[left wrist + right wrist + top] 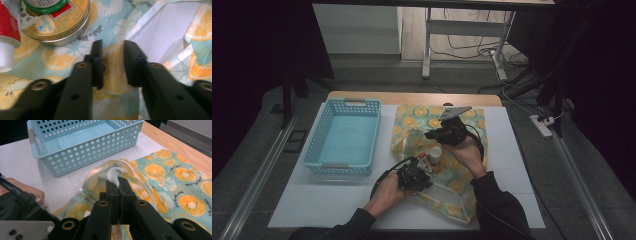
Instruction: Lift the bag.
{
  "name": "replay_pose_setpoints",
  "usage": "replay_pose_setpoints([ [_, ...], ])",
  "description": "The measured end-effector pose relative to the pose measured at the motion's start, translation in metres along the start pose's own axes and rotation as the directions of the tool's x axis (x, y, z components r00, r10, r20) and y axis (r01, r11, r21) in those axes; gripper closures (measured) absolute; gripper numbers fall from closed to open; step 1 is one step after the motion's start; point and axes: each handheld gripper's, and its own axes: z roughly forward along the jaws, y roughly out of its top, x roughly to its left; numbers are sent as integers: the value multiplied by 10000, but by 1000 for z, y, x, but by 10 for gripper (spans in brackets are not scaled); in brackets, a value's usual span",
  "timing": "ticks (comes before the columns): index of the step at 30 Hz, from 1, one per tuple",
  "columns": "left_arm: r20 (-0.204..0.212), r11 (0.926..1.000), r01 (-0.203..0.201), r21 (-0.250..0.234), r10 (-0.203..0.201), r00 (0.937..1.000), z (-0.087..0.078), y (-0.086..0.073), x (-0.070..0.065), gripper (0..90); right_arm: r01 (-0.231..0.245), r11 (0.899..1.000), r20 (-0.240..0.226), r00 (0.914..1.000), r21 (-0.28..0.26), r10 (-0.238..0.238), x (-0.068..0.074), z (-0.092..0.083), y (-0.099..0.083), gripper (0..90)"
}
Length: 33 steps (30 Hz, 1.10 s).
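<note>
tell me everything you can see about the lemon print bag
The lemon print bag is soft, thin cloth, pale teal with orange and yellow citrus slices and small script. It lies flat and rumpled on the white table cover, right of the blue basket. The right tool is shut on its pale handle strap, lifting it. A round tin rests on the cloth near the left tool.

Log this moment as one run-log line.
right gripper: shut on bag handle | left gripper: jaws part open over the bag, nothing gripped | tin: on the bag | basket: empty
</note>
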Motion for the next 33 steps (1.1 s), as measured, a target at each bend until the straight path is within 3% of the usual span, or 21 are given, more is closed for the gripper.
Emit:
replay_pose_setpoints([
  [3, 164, 10000, 48, 37, -48, 9999, 1, 1, -1, 886, 4, 10000, 7, 10000, 13, -4, 0, 1, 0, 892],
  [7, 327, 9967, 798, 160, -803, 9962, 0, 3, 1, 898, 4, 10000, -15, 10000, 39, -4, 0, 1, 0, 892],
  [14, 654, 9893, 1456, -89, -1447, 9873, -3, 1, 6, 900, -36, 10000, -142, 9999, 93, 37, -1, -1, 0, 892],
  [33, 891, 9851, 1592, -655, -1532, 9842, -33, 9, 11, 900, -132, 9997, -150, 9998, 214, 135, 1, -17, 5, 894],
])
